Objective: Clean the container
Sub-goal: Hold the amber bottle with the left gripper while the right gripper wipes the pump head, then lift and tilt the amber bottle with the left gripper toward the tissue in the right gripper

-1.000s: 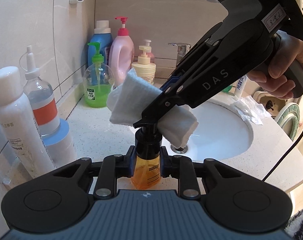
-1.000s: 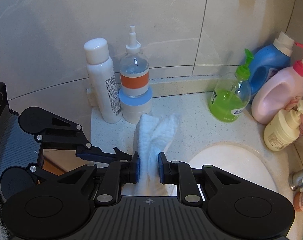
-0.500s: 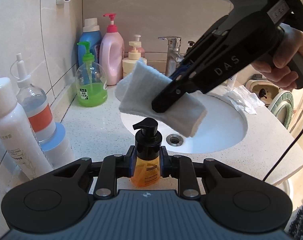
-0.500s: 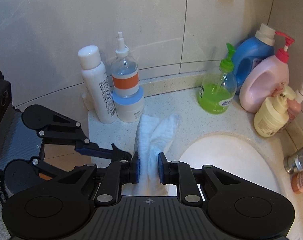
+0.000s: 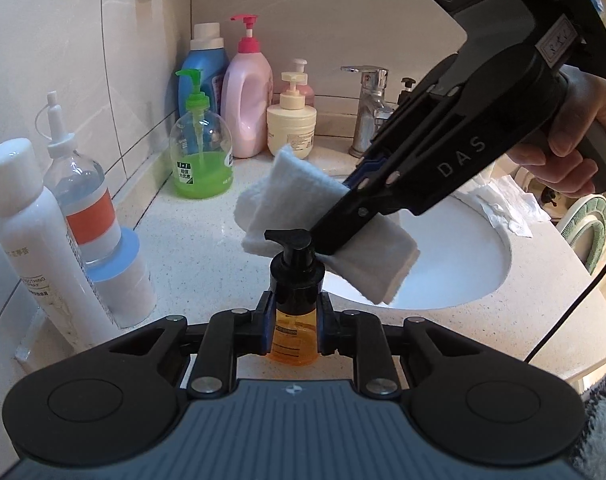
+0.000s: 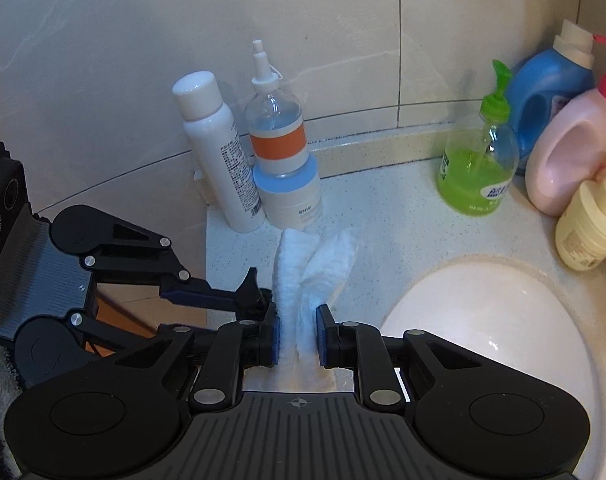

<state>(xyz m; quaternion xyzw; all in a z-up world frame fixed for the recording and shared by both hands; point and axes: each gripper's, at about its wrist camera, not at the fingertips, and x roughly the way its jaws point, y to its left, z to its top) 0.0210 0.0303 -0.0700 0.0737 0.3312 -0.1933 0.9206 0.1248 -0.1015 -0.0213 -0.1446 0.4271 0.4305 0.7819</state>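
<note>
Left gripper (image 5: 293, 322) clamped narrow on amber pump bottle (image 5: 292, 336). Right gripper (image 6: 298, 330) pinches folded white cloth (image 5: 303, 200), which touches the pump head.

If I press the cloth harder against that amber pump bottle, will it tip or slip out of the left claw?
Probably not tip: the left claw clamps the bottle on both sides, low on its body. The tall black pump stands well above that grip, so a sideways push there may twist it. The cloth looks floppy, likely cushioning any shove.

Green soap bottle (image 5: 201, 152), pink jug (image 5: 249, 92), chrome faucet (image 5: 369, 106) behind basin (image 5: 463, 256).
</note>
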